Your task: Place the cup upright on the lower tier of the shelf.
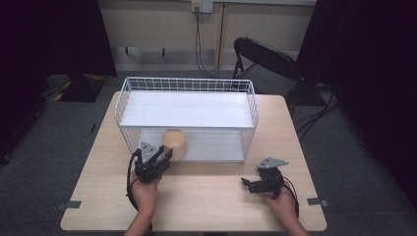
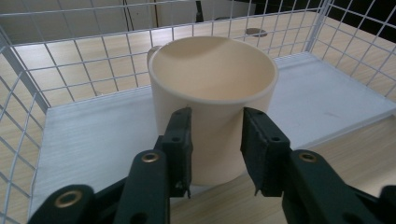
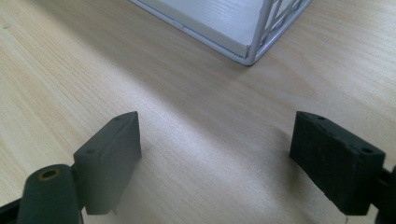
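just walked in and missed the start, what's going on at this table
A person holds a two-jaw claw in each hand at a light wooden table. The left claw reaches into the lower level of a white wire rack, where a cream-coloured ceramic mug stands upright on the white shelf near its front edge. Its jaws sit against the mug's near side and seem to grip it. The right claw rests over bare tabletop, jaws wide apart with nothing between them.
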Demonstrator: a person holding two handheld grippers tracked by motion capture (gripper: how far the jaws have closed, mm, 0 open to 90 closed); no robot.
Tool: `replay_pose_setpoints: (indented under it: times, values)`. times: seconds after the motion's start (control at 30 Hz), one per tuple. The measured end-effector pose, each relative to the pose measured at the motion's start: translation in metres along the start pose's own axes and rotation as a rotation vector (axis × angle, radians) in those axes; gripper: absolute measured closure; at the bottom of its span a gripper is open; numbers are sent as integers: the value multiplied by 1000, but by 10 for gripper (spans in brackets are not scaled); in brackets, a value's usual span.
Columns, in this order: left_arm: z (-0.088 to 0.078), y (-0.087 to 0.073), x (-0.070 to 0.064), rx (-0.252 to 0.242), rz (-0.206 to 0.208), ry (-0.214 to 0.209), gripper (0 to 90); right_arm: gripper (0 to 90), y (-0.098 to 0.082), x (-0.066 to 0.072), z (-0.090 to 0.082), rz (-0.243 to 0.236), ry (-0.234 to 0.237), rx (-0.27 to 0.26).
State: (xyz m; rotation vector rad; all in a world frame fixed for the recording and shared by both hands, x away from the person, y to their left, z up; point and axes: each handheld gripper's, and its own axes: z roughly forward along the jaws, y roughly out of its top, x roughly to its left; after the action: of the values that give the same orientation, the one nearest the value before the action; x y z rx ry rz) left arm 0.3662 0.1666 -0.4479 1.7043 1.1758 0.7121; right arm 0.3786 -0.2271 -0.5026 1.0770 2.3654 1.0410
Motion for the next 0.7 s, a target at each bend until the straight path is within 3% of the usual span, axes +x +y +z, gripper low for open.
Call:
replay_pose_setpoints:
  times: [0.33, 0.6, 0.63, 0.7]
  values:
    - [2, 1, -1, 5, 0, 9, 789, 158, 0, 0, 0, 0, 0, -1]
    - [1, -3, 3, 11, -21, -11, 644, 158, 0, 0, 0, 0, 0, -1]
    - [1, -3, 4, 14, -29, -23, 529, 158, 0, 0, 0, 0, -1, -1]
    - [0, -3, 4, 14, -25, -33, 459, 158, 0, 0, 0, 0, 0, -1]
